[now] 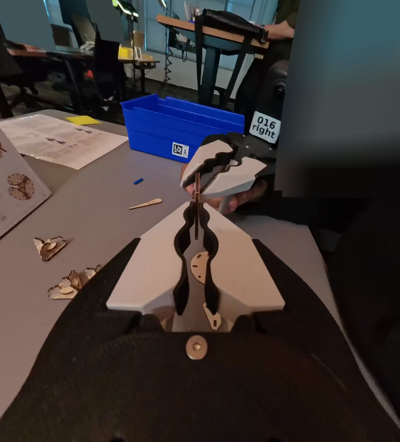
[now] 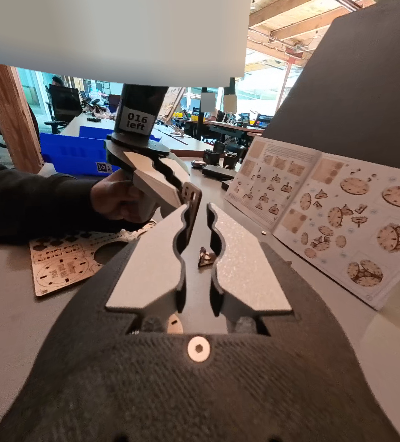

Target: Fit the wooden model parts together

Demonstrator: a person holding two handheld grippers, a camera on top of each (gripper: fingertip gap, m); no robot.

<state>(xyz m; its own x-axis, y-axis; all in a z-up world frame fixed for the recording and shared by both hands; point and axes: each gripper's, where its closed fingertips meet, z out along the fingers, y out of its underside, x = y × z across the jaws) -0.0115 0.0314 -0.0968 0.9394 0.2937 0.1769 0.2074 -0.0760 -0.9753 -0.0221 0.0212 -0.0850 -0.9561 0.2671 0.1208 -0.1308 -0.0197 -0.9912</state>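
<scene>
Where left tongs [image 1: 196, 205] pinch, wooden piece [image 1: 196, 215] edgewise

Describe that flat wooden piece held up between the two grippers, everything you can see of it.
The flat wooden piece is a thin, laser-cut plywood strip with dark burnt edges, rounded corners and small slots near its top end. It stands upright above the table, seen edge-on in the left wrist view. The left gripper is closed on its lower part. The right gripper surrounds it with jaws apart; it lies against the left finger, clear of the other.
</scene>
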